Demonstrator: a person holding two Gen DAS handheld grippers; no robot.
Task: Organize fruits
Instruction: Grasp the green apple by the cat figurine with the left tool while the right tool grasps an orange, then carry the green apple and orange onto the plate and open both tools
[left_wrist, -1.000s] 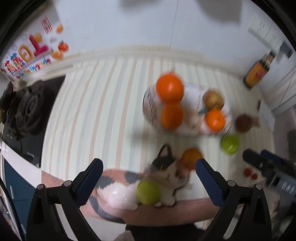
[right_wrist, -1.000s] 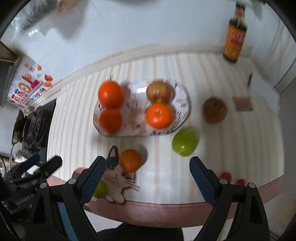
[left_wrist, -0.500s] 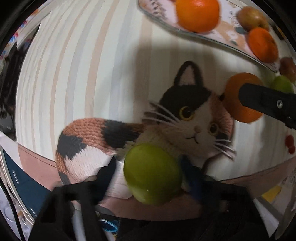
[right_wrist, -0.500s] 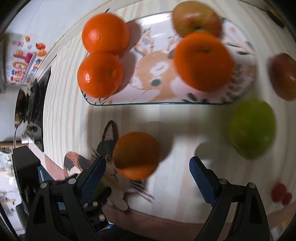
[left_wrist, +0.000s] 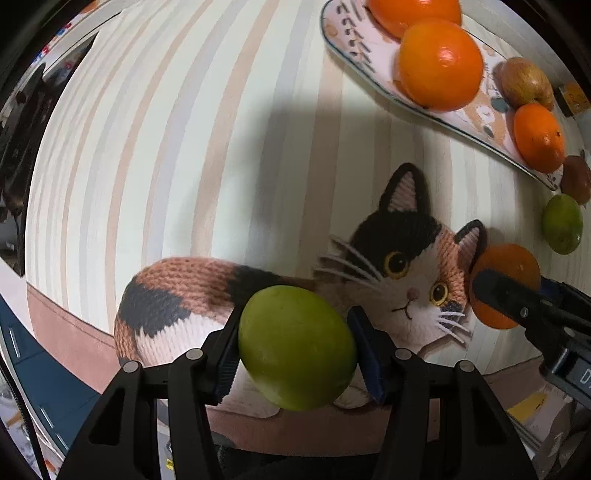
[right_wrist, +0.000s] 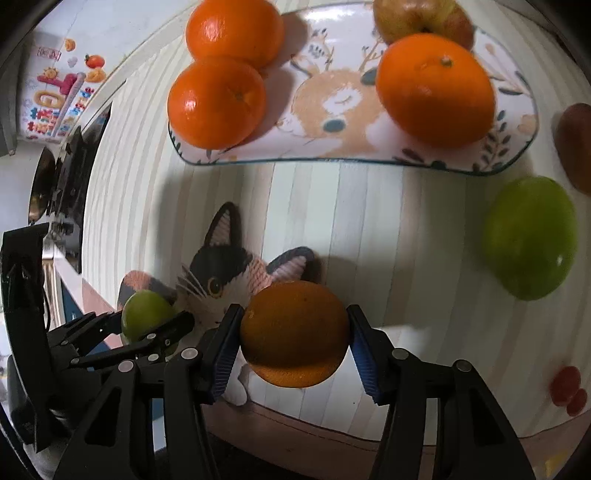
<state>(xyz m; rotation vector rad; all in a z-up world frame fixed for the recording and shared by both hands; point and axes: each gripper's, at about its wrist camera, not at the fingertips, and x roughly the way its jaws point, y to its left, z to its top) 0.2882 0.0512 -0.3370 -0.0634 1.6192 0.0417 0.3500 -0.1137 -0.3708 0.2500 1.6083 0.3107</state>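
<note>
Squeezing a green fruit (left_wrist: 297, 343) low over the cat mat (left_wrist: 402, 269), the left gripper (left_wrist: 295, 345) sits farther from the plate (right_wrist: 517, 147) up ahead than the right gripper (right_wrist: 293, 345), which squeezes an orange (right_wrist: 293, 334).

The right gripper (right_wrist: 294, 334) has its two blue pads pressed on both sides of an orange (right_wrist: 293, 332), which sits over the edge of a cat-shaped mat (right_wrist: 225, 280) on the striped surface (right_wrist: 369, 229). To the left of it, the left gripper (right_wrist: 147, 325) is closed around a small green fruit (right_wrist: 144, 314) (partly hidden by the black fingers). Ahead of the right gripper lies a printed tray (right_wrist: 332, 110) that carries three oranges and one apple (right_wrist: 421, 18). To the right and a little ahead, a bigger green fruit (right_wrist: 532, 236) rests on the surface, and a dark red fruit (right_wrist: 574, 144) is just beyond it at the frame's edge.
</note>
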